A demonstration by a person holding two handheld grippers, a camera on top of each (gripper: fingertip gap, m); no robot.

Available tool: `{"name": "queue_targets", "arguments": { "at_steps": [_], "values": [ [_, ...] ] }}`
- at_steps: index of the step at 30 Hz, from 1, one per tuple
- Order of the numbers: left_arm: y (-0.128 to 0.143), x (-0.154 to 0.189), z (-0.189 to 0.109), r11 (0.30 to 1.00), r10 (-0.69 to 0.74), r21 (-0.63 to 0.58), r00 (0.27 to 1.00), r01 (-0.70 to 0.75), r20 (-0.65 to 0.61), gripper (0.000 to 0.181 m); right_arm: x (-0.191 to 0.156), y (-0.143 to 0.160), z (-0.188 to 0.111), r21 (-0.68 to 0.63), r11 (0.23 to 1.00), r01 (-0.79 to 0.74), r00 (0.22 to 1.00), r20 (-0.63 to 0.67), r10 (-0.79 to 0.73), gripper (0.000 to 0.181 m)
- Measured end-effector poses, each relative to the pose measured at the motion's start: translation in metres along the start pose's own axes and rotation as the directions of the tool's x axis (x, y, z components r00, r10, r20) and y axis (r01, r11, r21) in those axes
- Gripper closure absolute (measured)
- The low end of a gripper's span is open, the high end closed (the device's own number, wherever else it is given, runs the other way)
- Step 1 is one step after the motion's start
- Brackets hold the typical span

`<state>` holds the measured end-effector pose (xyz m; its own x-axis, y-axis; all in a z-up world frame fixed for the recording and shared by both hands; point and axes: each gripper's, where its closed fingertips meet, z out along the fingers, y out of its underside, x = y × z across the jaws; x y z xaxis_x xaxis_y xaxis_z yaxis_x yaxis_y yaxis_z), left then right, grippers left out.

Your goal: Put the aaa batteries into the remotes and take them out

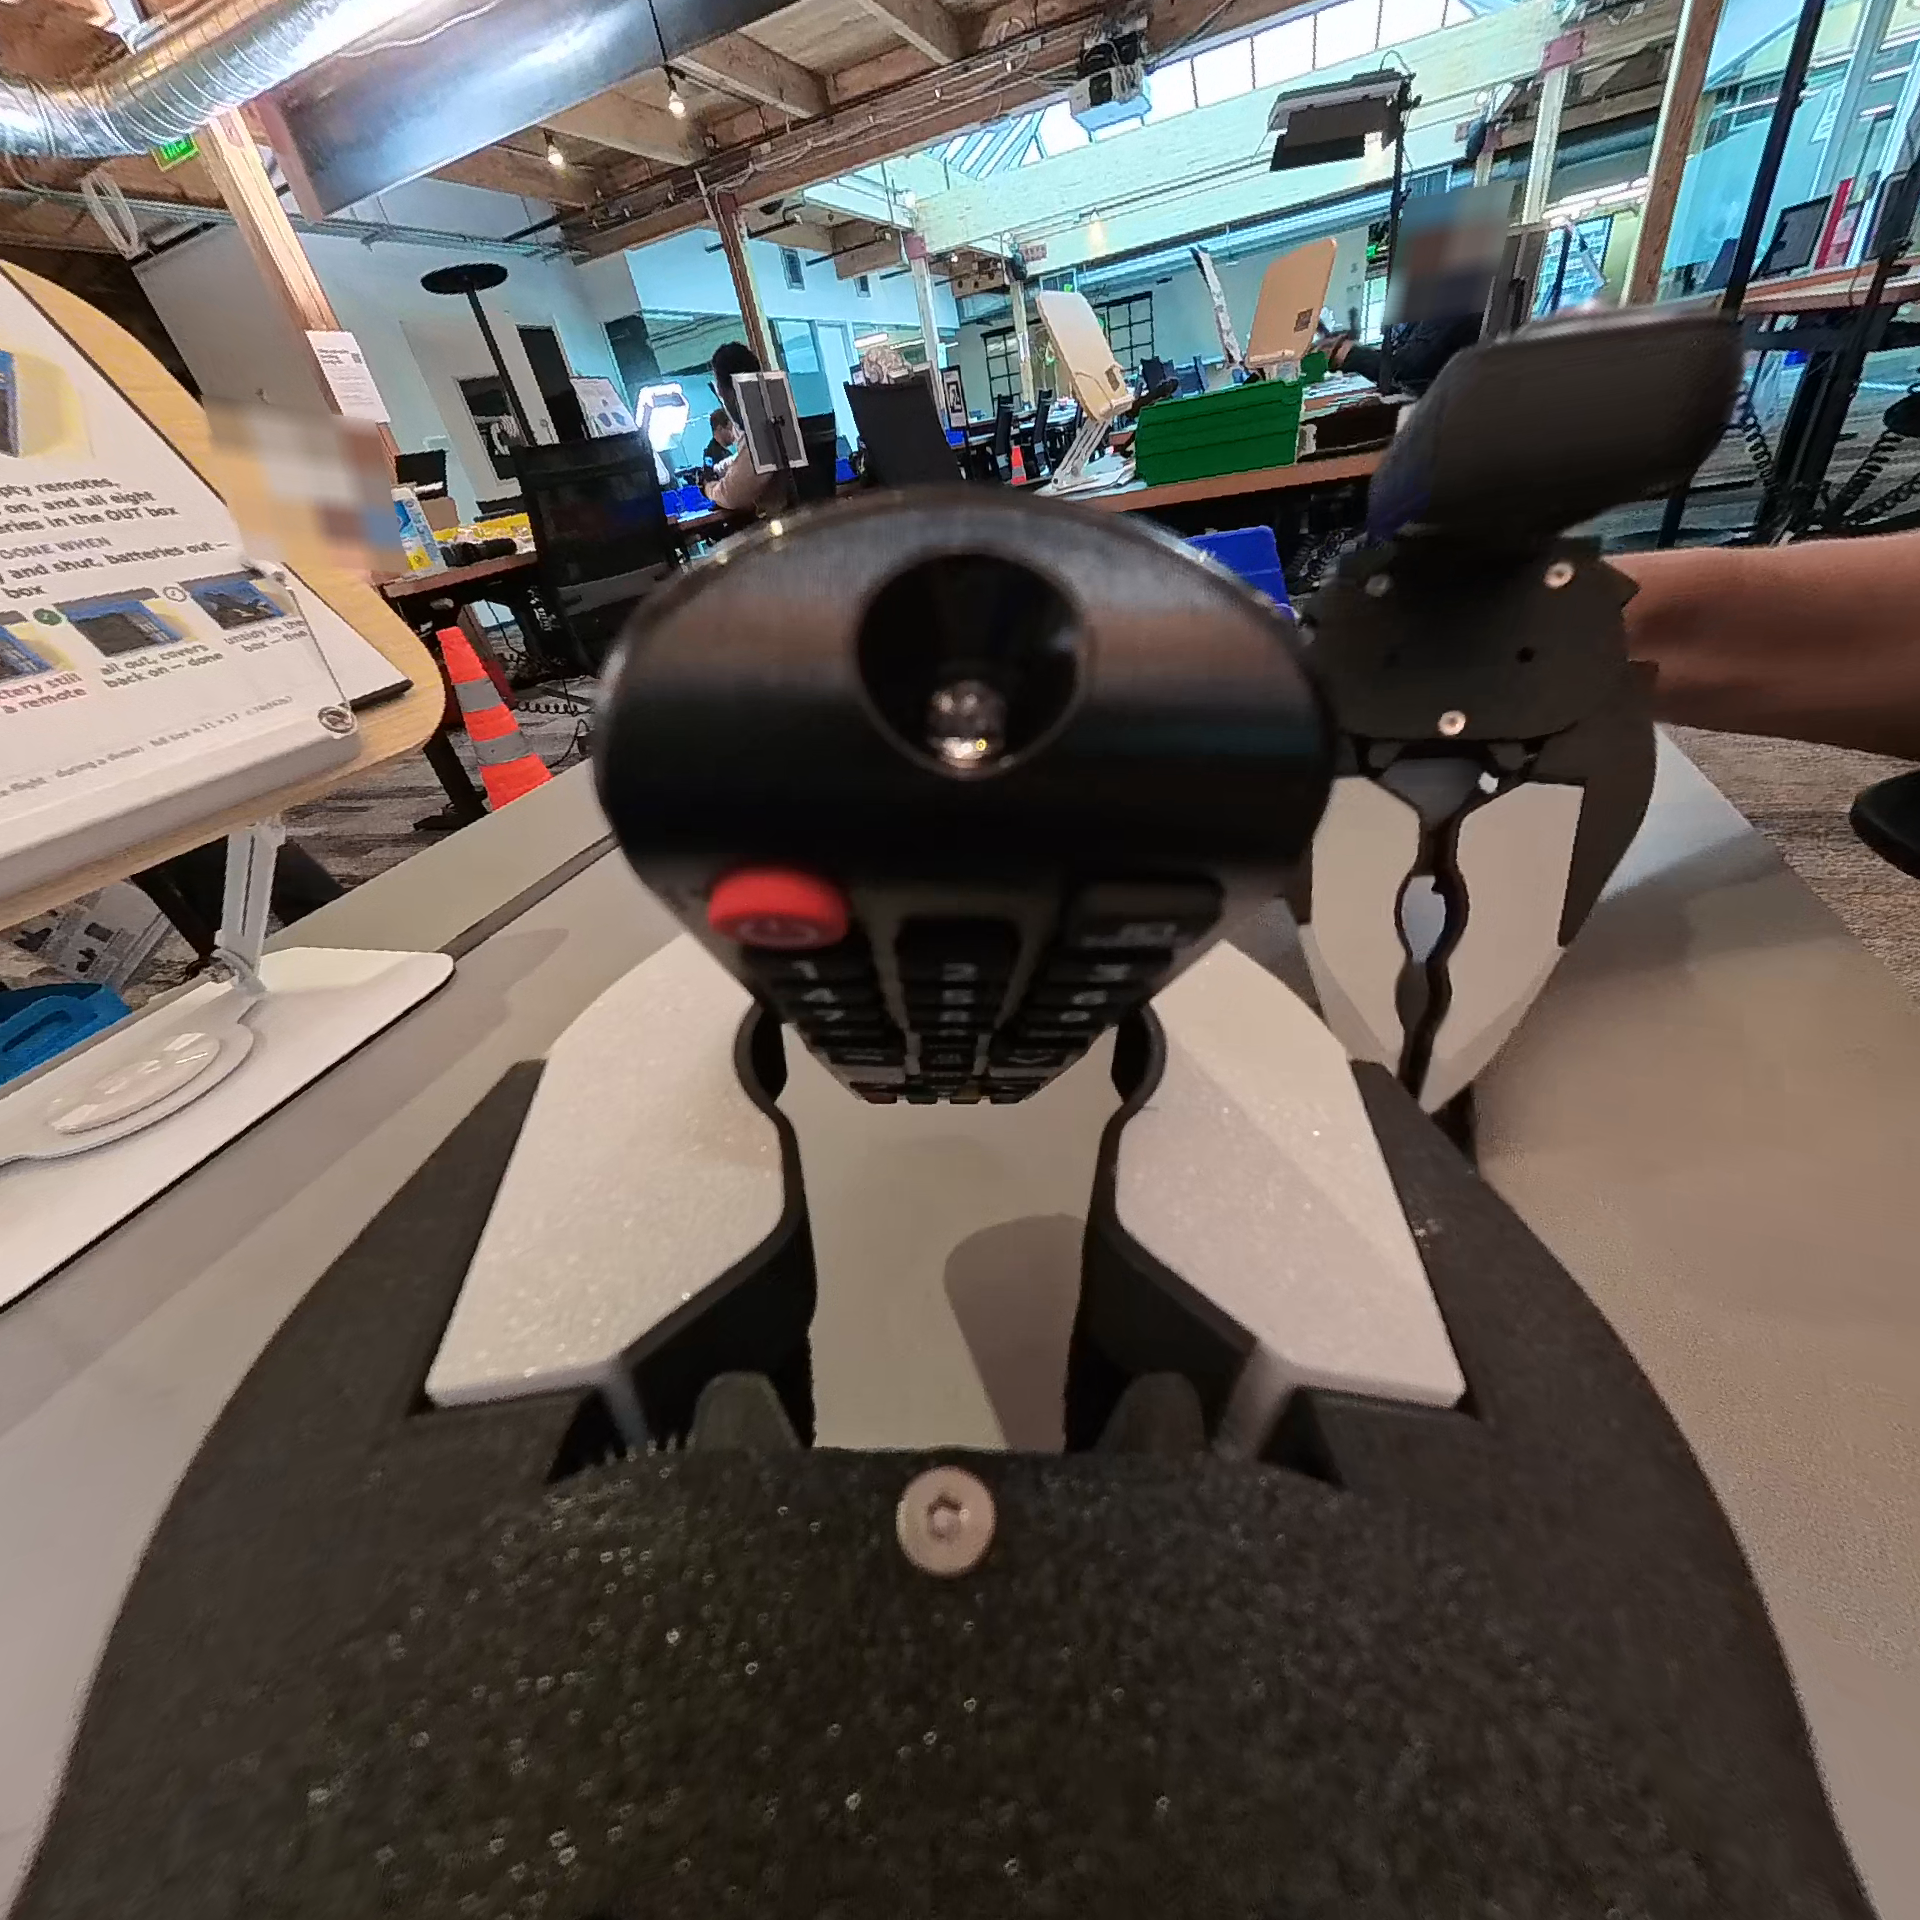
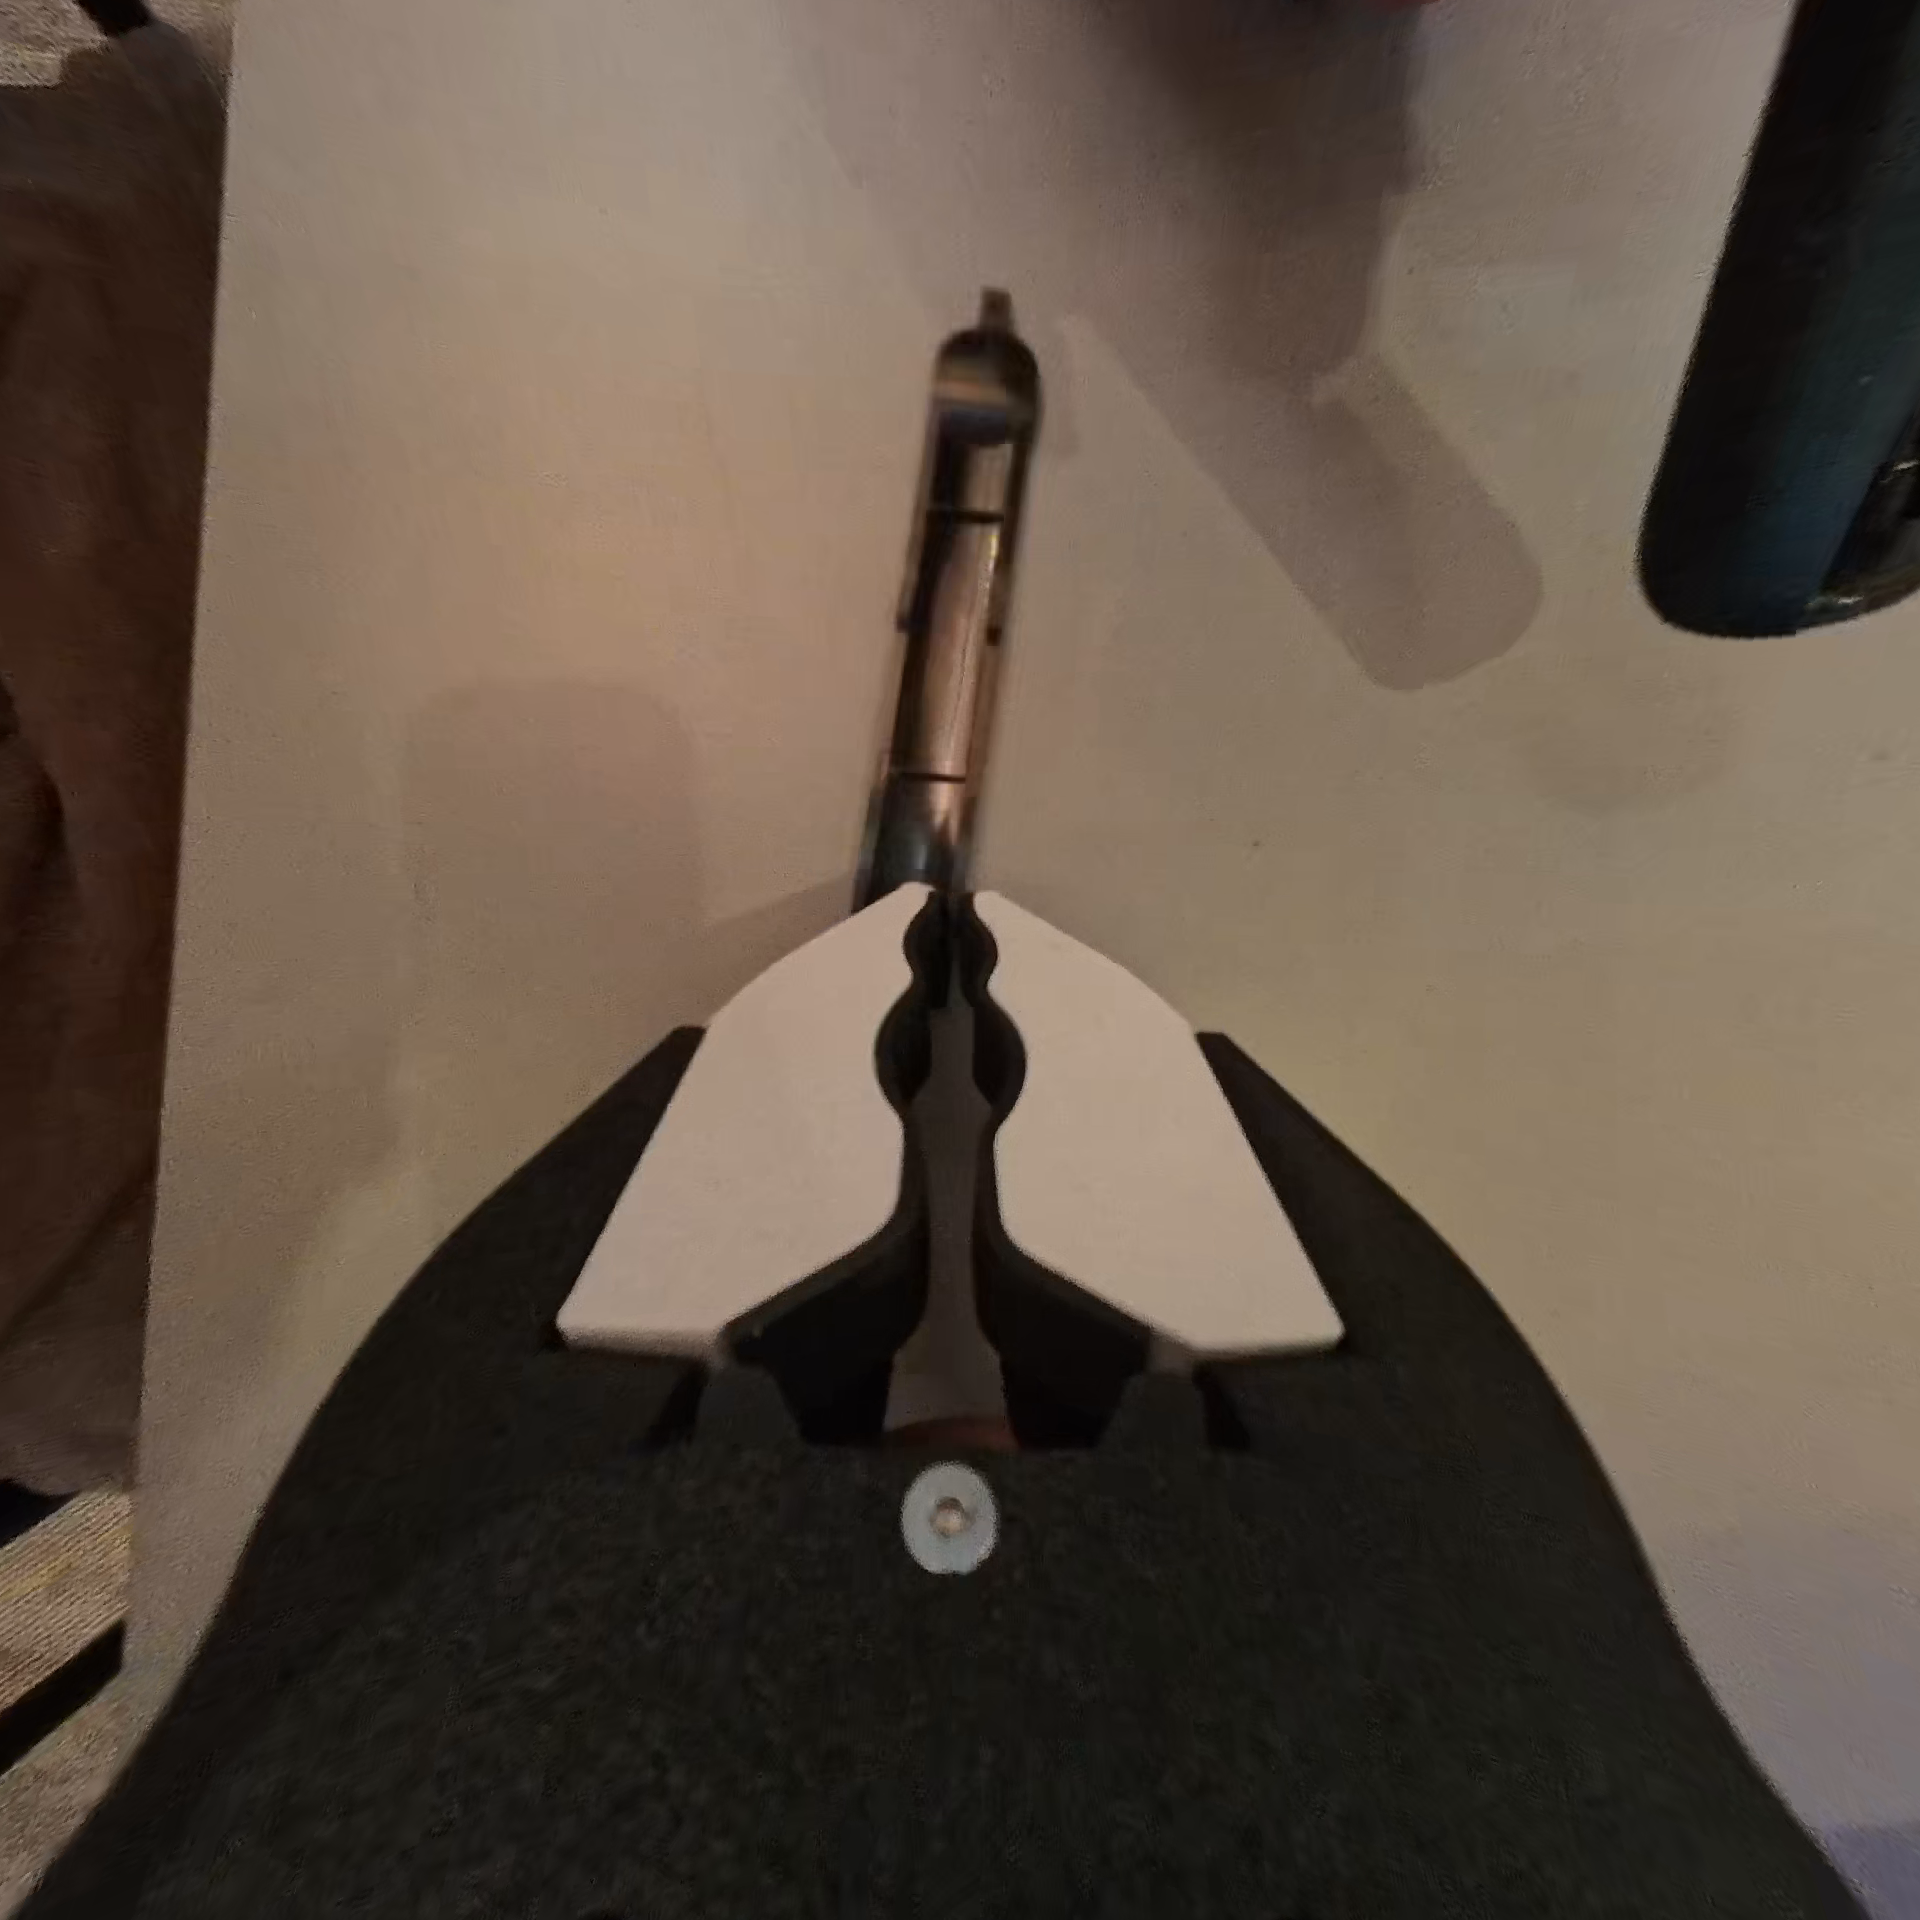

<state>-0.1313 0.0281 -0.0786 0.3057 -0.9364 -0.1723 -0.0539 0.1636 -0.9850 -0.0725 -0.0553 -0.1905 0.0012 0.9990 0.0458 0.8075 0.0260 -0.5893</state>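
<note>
In the left wrist view, the left gripper (image 1: 945, 1049) clasps a black remote (image 1: 961, 769) between its white fingers (image 1: 623, 1174), with the jaws closed on the keypad end. The remote's long axis runs straight away from the camera, its rounded front end with the small emitter lens raised toward the room and a red button (image 1: 777, 906) facing up. To its right, the right gripper (image 1: 1429, 997) hangs near, tips pointing down at the grey table (image 1: 1662, 1195), jaws drawn together, a person's arm (image 1: 1766, 644) behind it. A white instruction card (image 1: 135, 582) on a stand sits at the left; its writing is not repeated here. In the right wrist view, the right gripper (image 2: 948, 899) pinches a battery (image 2: 961, 613) by one end, so it extends straight ahead along the fingers, over the pale table (image 2: 520, 416). The remote's dark edge (image 2: 1787, 312) shows at upper right. Judging by this, the battery must swing toward the remote, which lies to the gripper's left and is held by the other hand.
</note>
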Motion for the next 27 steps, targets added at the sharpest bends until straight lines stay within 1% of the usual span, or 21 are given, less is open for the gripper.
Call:
{"name": "queue_targets", "arguments": {
  "at_steps": [2,4,5,6,7,8,9,10,11,12,14,17,18,19,20,21,23,24,25,26,27],
  "values": [
    [-0.001,-0.001,0.0,1.0,-0.005,0.005,1.0,0.005,0.002,0.12,0.009,-0.005,-0.011,0.059,0.998,0.001,0.996,-0.085,0.004,0.18],
    [-0.002,-0.003,-0.002,1.0,-0.008,0.01,1.0,0.008,0.009,0.12,0.027,-0.011,-0.03,0.116,0.993,0.0,0.973,-0.231,0.027,0.18],
    [-0.003,-0.005,-0.002,1.0,-0.007,0.012,1.0,0.006,0.015,0.12,0.035,-0.014,-0.04,0.132,0.991,0.018,0.95,-0.311,0.024,0.18],
    [-0.004,-0.007,-0.003,1.0,-0.006,0.015,1.0,0.005,0.027,0.12,0.043,-0.014,-0.049,0.109,0.993,0.041,0.91,-0.415,0.008,0.18],
    [-0.006,-0.011,-0.005,1.0,-0.001,0.025,0.999,0.0,0.049,0.12,0.053,-0.013,-0.058,0.056,0.995,0.083,0.853,-0.52,-0.042,0.179],
    [-0.009,-0.015,-0.008,0.999,0.001,0.036,0.998,-0.004,0.064,0.12,0.059,-0.012,-0.065,-0.016,0.989,0.145,0.784,-0.608,-0.124,0.179],
    [-0.011,-0.017,-0.009,0.999,-0.006,0.042,0.998,0.003,0.067,0.12,0.066,-0.01,-0.072,-0.138,0.97,0.198,0.687,-0.687,-0.238,0.18],
    [-0.012,-0.021,-0.011,0.999,-0.021,0.049,0.997,0.017,0.074,0.12,0.073,-0.006,-0.077,-0.284,0.931,0.23,0.568,-0.737,-0.366,0.18],
    [-0.013,-0.024,-0.012,0.998,-0.038,0.06,0.996,0.033,0.081,0.12,0.077,-0.001,-0.077,-0.404,0.88,0.248,0.484,-0.735,-0.474,0.179],
    [-0.013,-0.026,-0.013,0.997,-0.056,0.065,0.995,0.05,0.082,0.12,0.077,0.005,-0.072,-0.479,0.841,0.252,0.459,-0.706,-0.54,0.179],
    [-0.011,-0.03,-0.014,0.995,-0.079,0.068,0.993,0.073,0.089,0.12,0.073,0.013,-0.057,-0.518,0.815,0.259,0.474,-0.667,-0.575,0.179],
    [-0.01,-0.032,-0.014,0.994,-0.093,0.07,0.992,0.086,0.089,0.12,0.066,0.019,-0.05,-0.506,0.827,0.244,0.54,-0.638,-0.549,0.179],
    [-0.011,-0.032,-0.014,0.994,-0.093,0.071,0.992,0.087,0.087,0.12,0.06,0.02,-0.047,-0.481,0.842,0.243,0.585,-0.62,-0.523,0.179],
    [-0.011,-0.031,-0.014,0.994,-0.093,0.07,0.992,0.087,0.086,0.12,0.052,0.019,-0.043,-0.428,0.873,0.233,0.637,-0.611,-0.47,0.178],
    [-0.011,-0.031,-0.014,0.994,-0.092,0.071,0.992,0.086,0.086,0.12,0.041,0.018,-0.038,-0.359,0.908,0.217,0.696,-0.595,-0.402,0.177],
    [-0.011,-0.03,-0.014,0.994,-0.093,0.071,0.992,0.087,0.083,0.12,0.03,0.016,-0.032,-0.284,0.938,0.198,0.758,-0.563,-0.33,0.171],
    [-0.01,-0.029,-0.013,0.994,-0.094,0.068,0.992,0.089,0.078,0.12,0.016,0.014,-0.029,-0.141,0.985,0.102,0.835,-0.526,-0.162,0.163],
    [-0.01,-0.028,-0.012,0.994,-0.095,0.067,0.993,0.09,0.075,0.12,0.01,0.014,-0.027,-0.073,0.997,0.034,0.877,-0.476,-0.065,0.156],
    [-0.01,-0.027,-0.012,0.994,-0.095,0.065,0.993,0.091,0.071,0.12,0.005,0.015,-0.027,-0.012,0.999,-0.053,0.902,-0.43,0.043,0.149],
    [-0.01,-0.027,-0.012,0.994,-0.094,0.064,0.993,0.09,0.069,0.12,0.004,0.018,-0.028,0.047,0.987,-0.157,0.904,-0.395,0.163,0.145],
    [-0.01,-0.026,-0.011,0.994,-0.093,0.065,0.993,0.089,0.067,0.12,-0.001,0.02,-0.027,0.095,0.961,-0.261,0.906,-0.32,0.277,0.139]
  ]
}}
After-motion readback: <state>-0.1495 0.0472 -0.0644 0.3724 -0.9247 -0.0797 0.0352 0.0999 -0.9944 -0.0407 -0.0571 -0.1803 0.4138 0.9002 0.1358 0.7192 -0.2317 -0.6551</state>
